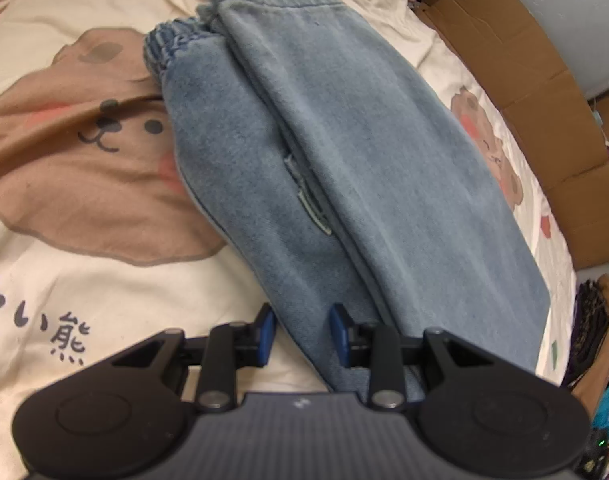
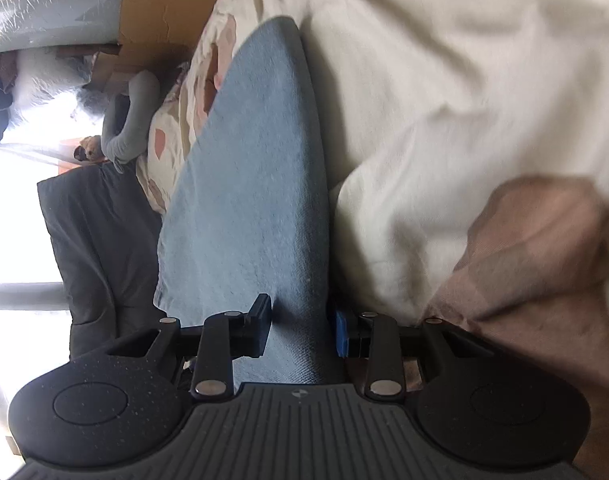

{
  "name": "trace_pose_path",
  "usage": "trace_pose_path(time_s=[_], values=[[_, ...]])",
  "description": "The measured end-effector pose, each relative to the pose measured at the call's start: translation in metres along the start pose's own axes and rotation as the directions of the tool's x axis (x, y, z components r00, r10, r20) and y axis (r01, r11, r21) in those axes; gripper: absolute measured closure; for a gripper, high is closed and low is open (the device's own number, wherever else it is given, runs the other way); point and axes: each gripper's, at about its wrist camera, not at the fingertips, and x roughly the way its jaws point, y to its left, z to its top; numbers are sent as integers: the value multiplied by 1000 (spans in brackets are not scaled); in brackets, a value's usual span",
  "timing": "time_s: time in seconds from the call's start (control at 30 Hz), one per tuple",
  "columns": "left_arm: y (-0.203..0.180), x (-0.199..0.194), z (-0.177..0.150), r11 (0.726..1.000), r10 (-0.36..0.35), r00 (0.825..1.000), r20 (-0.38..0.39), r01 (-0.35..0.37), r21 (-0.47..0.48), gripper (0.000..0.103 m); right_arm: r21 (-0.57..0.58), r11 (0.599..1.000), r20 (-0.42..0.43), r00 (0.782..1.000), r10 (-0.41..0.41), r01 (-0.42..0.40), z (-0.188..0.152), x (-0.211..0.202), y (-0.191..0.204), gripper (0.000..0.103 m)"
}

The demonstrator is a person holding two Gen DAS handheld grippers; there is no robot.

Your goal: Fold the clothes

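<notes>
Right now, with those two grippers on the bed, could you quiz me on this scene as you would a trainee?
1. True or false: the blue denim trousers lie folded on a bear-print sheet.
2. What lies between the fingers of the right gripper? A: a cardboard box; B: the trousers; C: a pillow.
3. Fill in: in the left wrist view, the left gripper straddles the near ____ of the trousers.

Key: 1 true; 2 B; 3 edge.

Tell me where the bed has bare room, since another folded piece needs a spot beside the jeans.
Free: the bear-print sheet left of the folded jeans. Crowded: the narrow sheet strip between jeans and cardboard, and the near end, where both grippers sit.
</notes>
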Motion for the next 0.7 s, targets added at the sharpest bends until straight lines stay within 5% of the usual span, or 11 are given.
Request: trace_pose_path(time_s=[0.23, 0.7], values=[[1, -2, -1, 1000, -24, 1000, -9, 24, -17, 82, -67, 998, 35, 999, -5, 7, 0, -3, 18, 92], [-16, -8, -3, 999, -29, 999, -36, 29, -14, 94, -147, 989, 63, 997, 36, -27, 14, -51, 68, 99]])
